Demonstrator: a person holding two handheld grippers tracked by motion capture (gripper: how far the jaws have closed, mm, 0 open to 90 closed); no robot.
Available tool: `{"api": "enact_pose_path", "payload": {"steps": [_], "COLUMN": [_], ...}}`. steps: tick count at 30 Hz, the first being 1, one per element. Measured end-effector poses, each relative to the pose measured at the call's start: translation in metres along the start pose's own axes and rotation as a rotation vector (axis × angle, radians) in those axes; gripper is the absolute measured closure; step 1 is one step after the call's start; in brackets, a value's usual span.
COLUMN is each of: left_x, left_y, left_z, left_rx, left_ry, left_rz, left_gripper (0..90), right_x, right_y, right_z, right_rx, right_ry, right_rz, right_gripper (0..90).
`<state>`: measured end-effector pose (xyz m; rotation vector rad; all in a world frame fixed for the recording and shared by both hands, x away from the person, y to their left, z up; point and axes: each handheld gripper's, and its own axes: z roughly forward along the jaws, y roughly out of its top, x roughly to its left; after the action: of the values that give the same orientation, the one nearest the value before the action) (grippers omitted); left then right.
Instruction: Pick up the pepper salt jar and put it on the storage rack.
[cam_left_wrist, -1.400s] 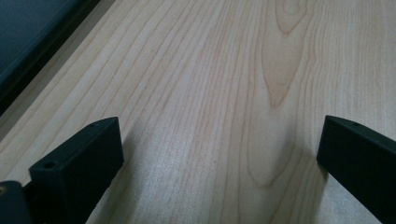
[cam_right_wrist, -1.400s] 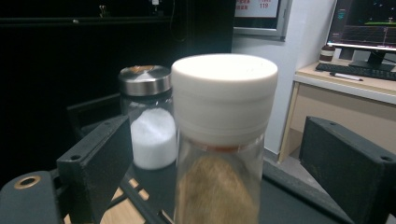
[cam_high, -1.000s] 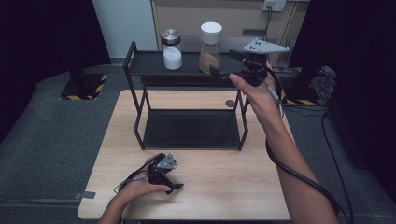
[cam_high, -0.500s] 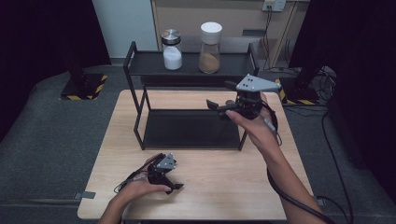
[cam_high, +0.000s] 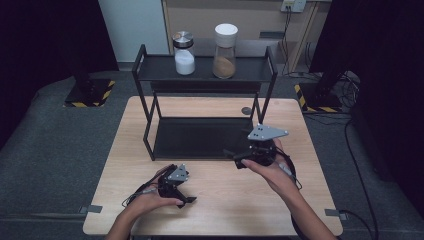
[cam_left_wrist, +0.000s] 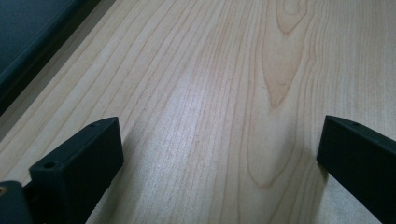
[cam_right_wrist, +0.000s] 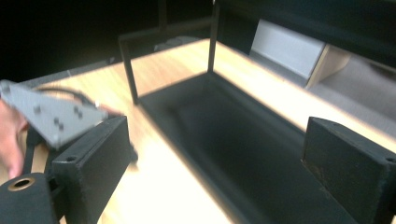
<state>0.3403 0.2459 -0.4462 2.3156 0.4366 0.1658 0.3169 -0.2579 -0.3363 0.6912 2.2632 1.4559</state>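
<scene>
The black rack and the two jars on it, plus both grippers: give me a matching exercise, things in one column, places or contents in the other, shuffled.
Things:
1. silver-lidded jar
2. white-lidded jar
3. left gripper
4. right gripper

Descriptions:
A. brown contents, top shelf
B. open, near the front edge of the wooden table
C. white contents, top shelf
D. open, at the front right of the black rack

Pairs: 1-C, 2-A, 3-B, 4-D
</scene>
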Motion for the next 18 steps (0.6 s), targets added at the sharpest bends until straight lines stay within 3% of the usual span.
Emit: {"api": "enact_pose_path", "payload": {"steps": [8,18], "left_x": [0.0,0.0], "left_y": [0.0,0.0], "left_z": [0.0,0.0], "left_rx": [0.0,0.0], "left_ry": [0.0,0.001], "left_rz": [0.0,0.0], "left_gripper": [0.0,0.0], "right_x": [0.0,0.001], "right_y": [-0.042,-0.086], "right_z": [0.006,0.009], "right_rx": [0.099,0.274], "right_ry": [0.009,0.021], "right_rz": [0.026,0.045], "right_gripper": [8.9,8.6]}}
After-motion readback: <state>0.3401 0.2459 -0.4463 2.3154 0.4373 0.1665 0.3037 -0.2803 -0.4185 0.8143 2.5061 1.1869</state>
